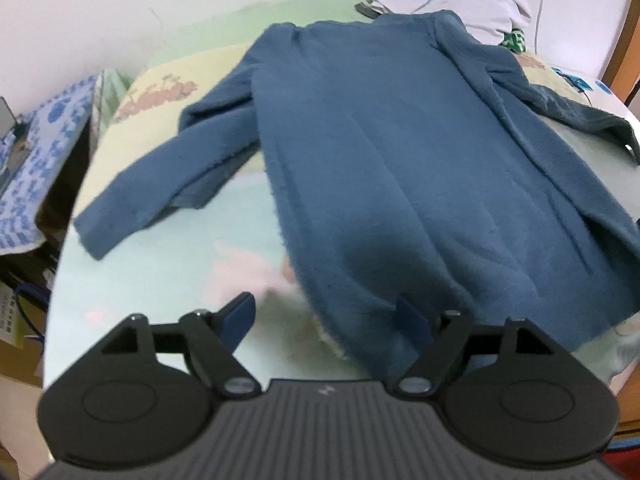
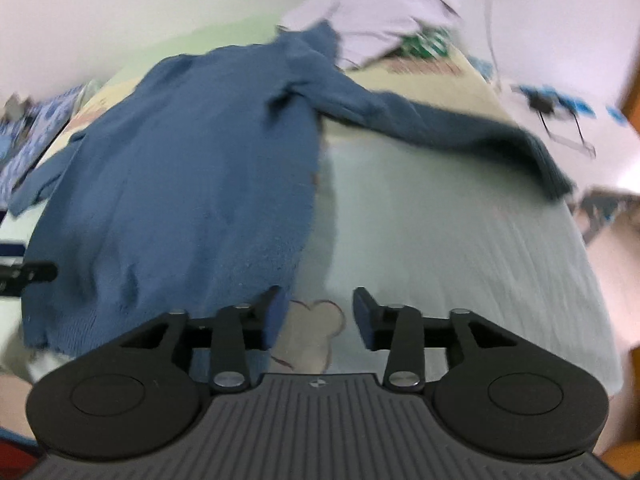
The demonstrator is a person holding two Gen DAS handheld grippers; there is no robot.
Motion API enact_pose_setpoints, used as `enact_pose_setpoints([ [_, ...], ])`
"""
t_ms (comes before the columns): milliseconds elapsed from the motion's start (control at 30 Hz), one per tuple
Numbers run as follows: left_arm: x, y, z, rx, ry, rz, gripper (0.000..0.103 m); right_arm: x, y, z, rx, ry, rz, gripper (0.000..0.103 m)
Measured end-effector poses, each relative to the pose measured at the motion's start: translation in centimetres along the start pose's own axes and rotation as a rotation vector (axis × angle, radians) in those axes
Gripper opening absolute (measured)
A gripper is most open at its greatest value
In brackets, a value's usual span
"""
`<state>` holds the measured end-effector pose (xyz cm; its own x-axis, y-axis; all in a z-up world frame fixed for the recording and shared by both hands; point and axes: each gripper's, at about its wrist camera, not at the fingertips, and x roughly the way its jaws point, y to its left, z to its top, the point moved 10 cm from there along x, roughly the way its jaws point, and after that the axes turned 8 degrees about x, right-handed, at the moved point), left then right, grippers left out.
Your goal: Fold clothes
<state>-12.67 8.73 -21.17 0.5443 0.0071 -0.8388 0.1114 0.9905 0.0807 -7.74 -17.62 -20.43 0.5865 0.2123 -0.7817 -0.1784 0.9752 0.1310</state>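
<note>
Left wrist view first: blue sweater [image 1: 420, 184] spread flat on the bed sheet [image 1: 168, 280], hem end nearest the left tongs [image 1: 326, 318], neck end far off up the bed, so long axis running straight away from the fingers. Tongs spread wide, nothing pinched; right finger sitting against the hem corner, left finger out over bare sheet. One sleeve [image 1: 160, 184] flopped out to the left of the tongs, well apart from them. Risk here, probably: closing now and catching only the fuzzy top layer of the hem, or snagging sheet along with it, so the fold drags crooked. Right wrist view: same sweater [image 2: 192, 184] mostly left of the right tongs [image 2: 320, 316], hem corner just beside the left finger, nothing between the fingers but sheet. Tongs apart, not gripping. Other sleeve [image 2: 460, 132] stretched far right toward the bed edge; could easily slide off or trail behind during a fold. Pile of pale laundry [image 2: 380, 8] beyond the collar, might get bumped.
</note>
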Motion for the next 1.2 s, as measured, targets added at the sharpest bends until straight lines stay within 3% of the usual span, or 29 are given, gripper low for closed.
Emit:
enact_pose_setpoints([
  [167, 0.8, -1.2, 0.2, -0.020, 0.020, -0.030, 0.078, -1.0, 2.0, 0.0, -0.009, -0.050, 0.088, 0.045],
  [267, 1.1, -1.5, 0.1, -0.027, 0.026, -0.025, 0.079, -1.8, 3.6, 0.0, -0.087, -0.088, 0.089, 0.045],
  [367, 1.3, -1.5, -0.1, -0.058, 0.030, -0.027, 0.081, -2.5, 5.4, -0.3, -0.188, -0.128, 0.099, 0.056],
  [467, 1.5, -1.4, -0.3, -0.081, 0.031, -0.016, 0.087, -1.1, 6.3, -1.4, -0.291, -0.092, 0.048, 0.053],
  [567, 1.5, -1.4, -0.4, -0.077, 0.032, -0.002, 0.090, 0.3, 4.8, -2.1, -0.283, -0.034, -0.016, 0.039],
  [667, 1.4, -1.6, -0.4, -0.067, 0.025, 0.008, 0.090, 0.6, 1.4, -2.0, -0.143, 0.028, -0.029, 0.017],
  [700, 1.4, -1.6, -0.4, -0.062, 0.024, 0.011, 0.089, 0.5, 0.2, -1.7, -0.095, 0.025, -0.039, 0.014],
  [800, 1.2, -1.9, -0.2, -0.039, 0.017, 0.000, 0.079, -0.1, -3.4, -1.3, 0.041, 0.014, -0.075, 0.007],
  [900, 1.1, -2.3, 0.1, -0.022, 0.016, -0.003, 0.072, 0.9, -4.3, -2.0, 0.103, 0.088, -0.039, 0.009],
  [967, 1.1, -2.5, 0.3, -0.012, 0.017, -0.003, 0.069, 1.0, -3.5, -1.8, 0.074, 0.059, -0.032, 0.021],
  [1033, 1.2, -2.5, 0.3, -0.023, 0.021, -0.013, 0.068, 1.1, -2.7, -1.3, 0.018, 0.008, -0.047, 0.050],
  [1100, 1.3, -2.4, 0.3, -0.041, 0.022, -0.029, 0.068, 1.3, -2.1, -1.0, -0.028, -0.029, -0.056, 0.055],
  [1133, 1.4, -2.3, 0.3, -0.054, 0.021, -0.041, 0.063, 1.6, -1.8, -1.1, -0.041, -0.029, -0.048, 0.047],
  [1167, 1.3, -2.4, 0.4, -0.061, 0.015, -0.049, 0.048, 2.0, -1.6, -1.2, -0.046, -0.021, -0.036, 0.040],
  [1200, 1.2, -2.4, 0.5, -0.066, 0.004, -0.054, 0.035, 2.1, -1.7, -1.0, -0.032, -0.033, -0.016, 0.022],
])
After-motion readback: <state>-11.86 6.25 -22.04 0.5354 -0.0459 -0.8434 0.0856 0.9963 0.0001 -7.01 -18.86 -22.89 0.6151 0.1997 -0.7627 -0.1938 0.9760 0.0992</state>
